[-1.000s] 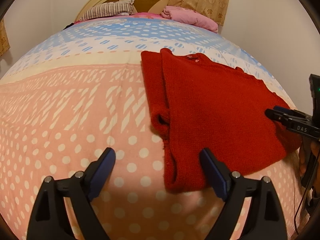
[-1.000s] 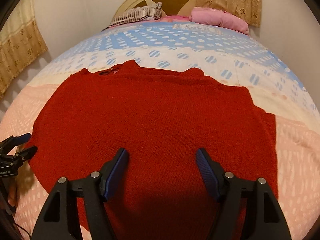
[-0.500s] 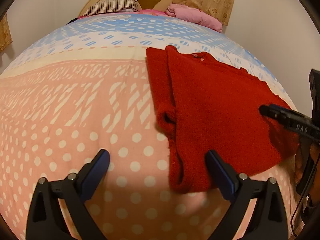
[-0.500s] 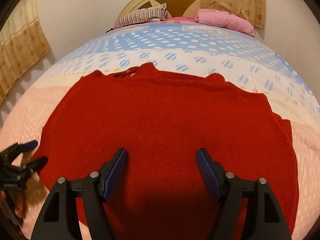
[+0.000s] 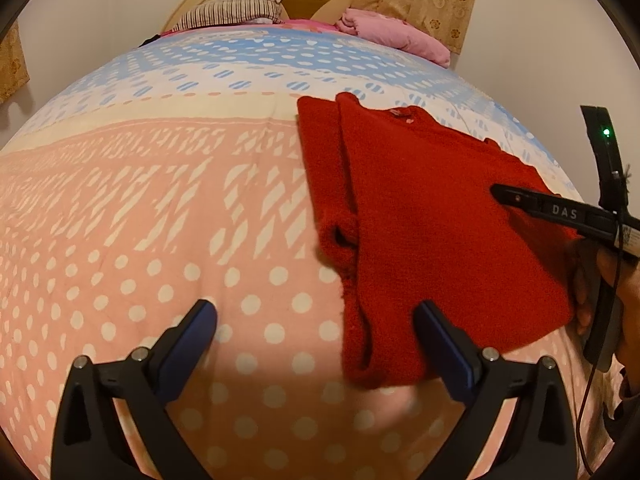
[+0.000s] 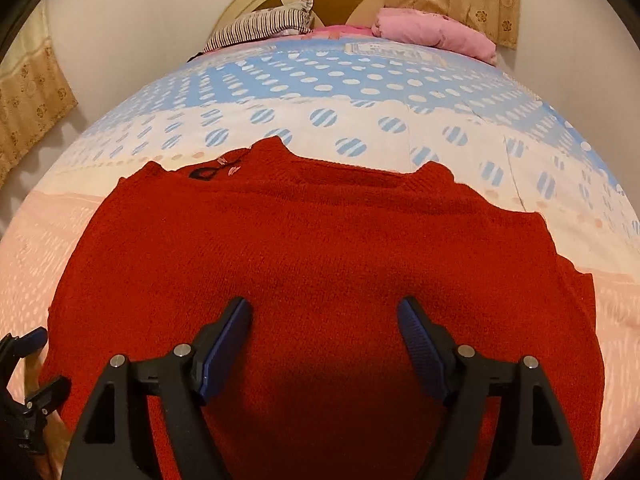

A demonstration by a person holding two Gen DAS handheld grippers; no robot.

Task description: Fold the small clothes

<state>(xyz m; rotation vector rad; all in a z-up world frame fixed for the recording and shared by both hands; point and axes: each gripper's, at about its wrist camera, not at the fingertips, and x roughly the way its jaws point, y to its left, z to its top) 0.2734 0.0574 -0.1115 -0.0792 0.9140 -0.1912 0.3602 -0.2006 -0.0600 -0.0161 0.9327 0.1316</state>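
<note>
- Left wrist view shows one red knitted sweater [image 5: 432, 216] lying flat on the bed [image 5: 160, 208], well short of the striped pillow [image 5: 236, 10] at the headboard, with one sleeve already folded in along its left edge
- Left tool [image 5: 316, 336] has its jaws opening to their widest; the sweater's near left corner sits just inside the right finger [image 5: 440, 340], but the pads do not press on it, so nothing is held
- Right tool [image 6: 324, 328] hovers over the sweater's lower middle in the right wrist view, its jaws also opening, with only flat fabric below them and nothing gripped
- Handling, as a judgement: the knit looks soft, thick and limp, light enough for one tool yet prone to sag and stretch, and fuzzy enough not to slip from the pads
- Best holds are probably the doubled edges, at the hem corners or the shoulders by the neckline [image 6: 224, 170], pinching both layers so the folded sleeve comes along
- Count: one sweater, two tools, one striped pillow, one pink bundle of bedding [image 6: 436, 34] beside the pillow, one bed
</note>
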